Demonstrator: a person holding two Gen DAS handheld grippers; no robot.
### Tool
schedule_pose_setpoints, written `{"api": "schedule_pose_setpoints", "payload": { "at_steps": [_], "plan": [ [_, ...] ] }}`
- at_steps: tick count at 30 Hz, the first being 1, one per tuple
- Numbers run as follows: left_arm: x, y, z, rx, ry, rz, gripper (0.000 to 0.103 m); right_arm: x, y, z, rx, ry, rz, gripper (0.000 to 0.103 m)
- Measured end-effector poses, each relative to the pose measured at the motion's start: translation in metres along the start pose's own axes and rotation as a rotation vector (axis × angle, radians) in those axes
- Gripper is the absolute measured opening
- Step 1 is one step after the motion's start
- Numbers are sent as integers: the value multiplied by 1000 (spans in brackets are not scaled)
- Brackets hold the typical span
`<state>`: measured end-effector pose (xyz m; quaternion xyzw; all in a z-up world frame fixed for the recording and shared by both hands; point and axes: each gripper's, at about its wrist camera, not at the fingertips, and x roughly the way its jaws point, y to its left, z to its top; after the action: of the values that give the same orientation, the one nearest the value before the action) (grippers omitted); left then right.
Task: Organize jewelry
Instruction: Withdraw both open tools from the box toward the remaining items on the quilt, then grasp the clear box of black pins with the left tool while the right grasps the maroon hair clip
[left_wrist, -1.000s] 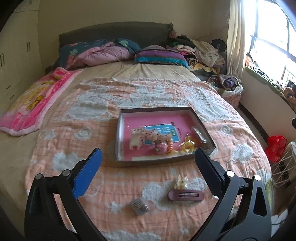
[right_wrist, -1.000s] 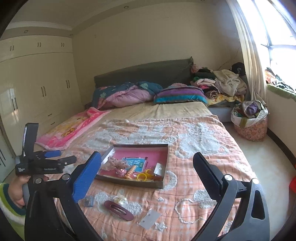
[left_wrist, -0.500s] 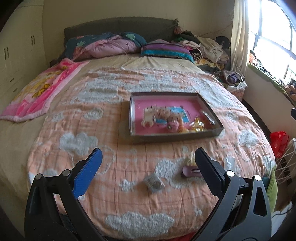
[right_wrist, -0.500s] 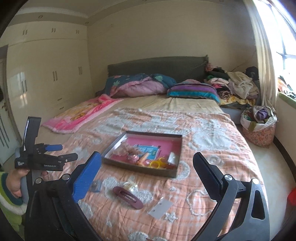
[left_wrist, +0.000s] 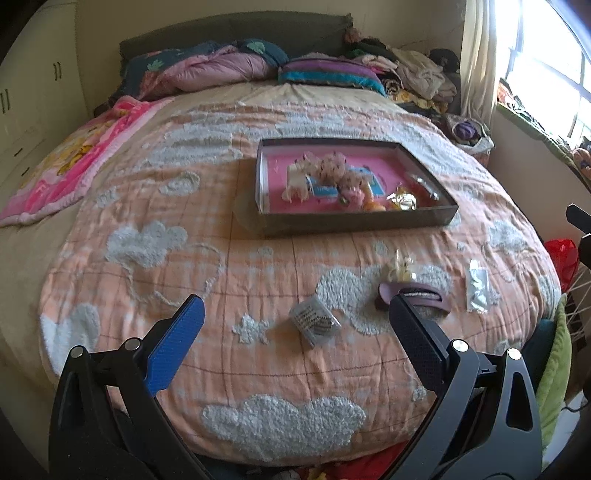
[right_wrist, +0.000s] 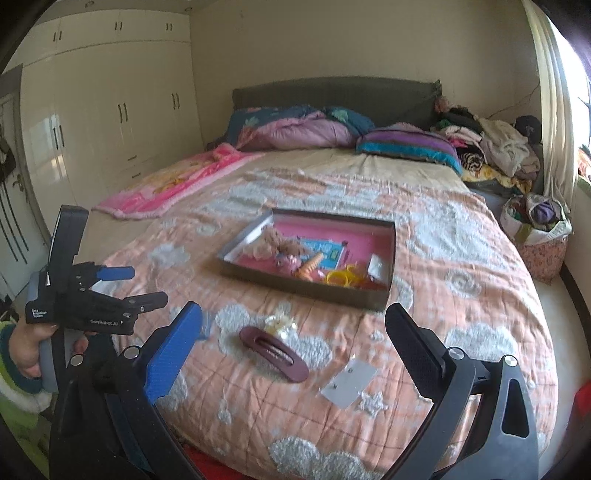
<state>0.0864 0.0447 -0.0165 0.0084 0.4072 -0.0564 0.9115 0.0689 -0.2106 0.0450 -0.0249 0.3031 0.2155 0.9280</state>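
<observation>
From your left gripper (left_wrist: 293, 325), jaws spread wide and holding nothing, you have pulled back toward the foot of the bed: the small packet (left_wrist: 314, 322) now lies between the jaws, the hair clip (left_wrist: 413, 293) is at the right jaw's tip, and the tray (left_wrist: 354, 221) is well beyond. From your right gripper (right_wrist: 293, 334), also wide and empty, the clip (right_wrist: 273, 352) sits between the jaws and the white card (right_wrist: 349, 382) nearer the right jaw, so several loose pieces remain to put in the tray, I judge

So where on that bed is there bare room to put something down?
Bare quilt left of the tray, up to the pink blanket. Crowded in front: hair clip, comb, packet.
</observation>
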Motion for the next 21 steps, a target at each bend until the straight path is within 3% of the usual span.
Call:
{"api": "schedule_pose_setpoints", "payload": {
  "at_steps": [9,21],
  "plan": [
    [34,2,-16,11,72,4,93,35,-1,-18,-16,82,11,99],
    [78,-6,-29,42,152,-29,93,113,3,-50,-97,256,46,98]
  ]
}}
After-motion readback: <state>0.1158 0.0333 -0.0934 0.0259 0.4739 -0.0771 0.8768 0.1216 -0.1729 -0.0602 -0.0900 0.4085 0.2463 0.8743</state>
